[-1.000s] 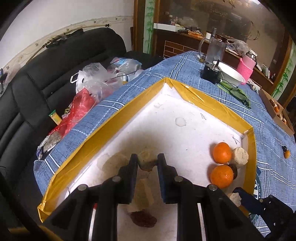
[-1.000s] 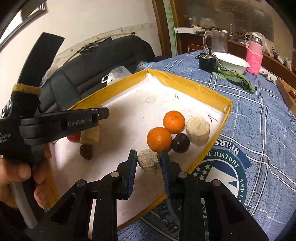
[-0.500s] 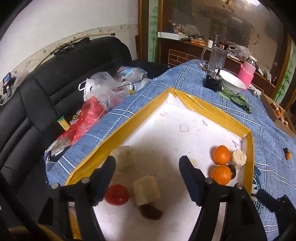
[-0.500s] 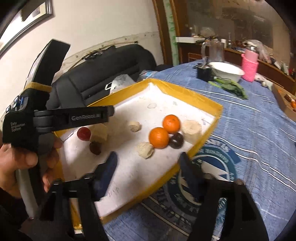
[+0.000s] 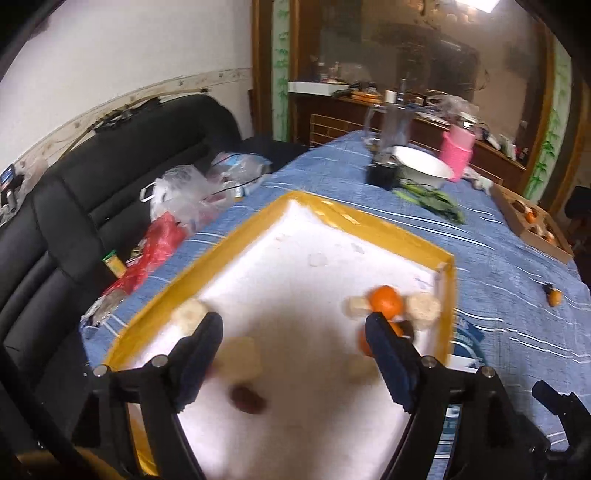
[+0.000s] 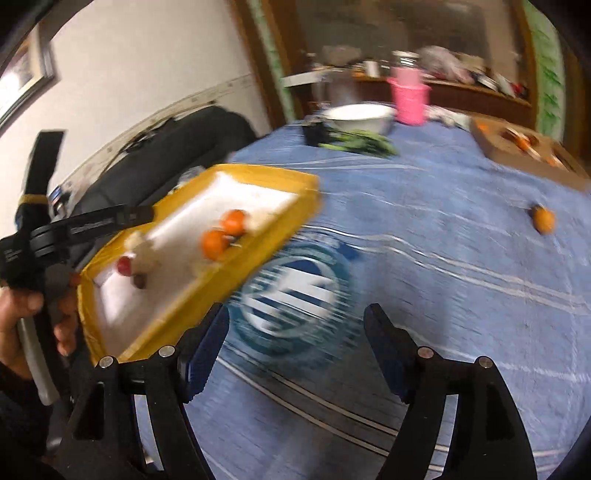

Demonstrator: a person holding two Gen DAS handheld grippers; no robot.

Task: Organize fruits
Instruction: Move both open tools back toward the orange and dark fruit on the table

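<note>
My fruits lie in the yellow-rimmed tray (image 5: pixel 229 254): two oranges (image 5: pixel 386 300) and pale chunks near its right wall, a dark fruit (image 5: pixel 246 399) nearer me. My left gripper (image 5: pixel 293 354) has just been opening and holds nothing; my right gripper (image 6: pixel 295 350) stands wide apart over the blue worktop (image 6: pixel 461 280), also empty.

Both fisheye views are dim indoors, with black vignetted corners and straight lines bowed near the edges. A ceiling light (image 5: pixel 476 5) flares at the top right of the left wrist view. The white tray floor (image 5: pixel 295 280) reads bright, almost washed out. Motion blur smears the right wrist view heavily, streaking the blue cloth (image 6: pixel 424 266); in the left view the fruit (image 5: pixel 386 300) is soft, the back room hazy.
</note>
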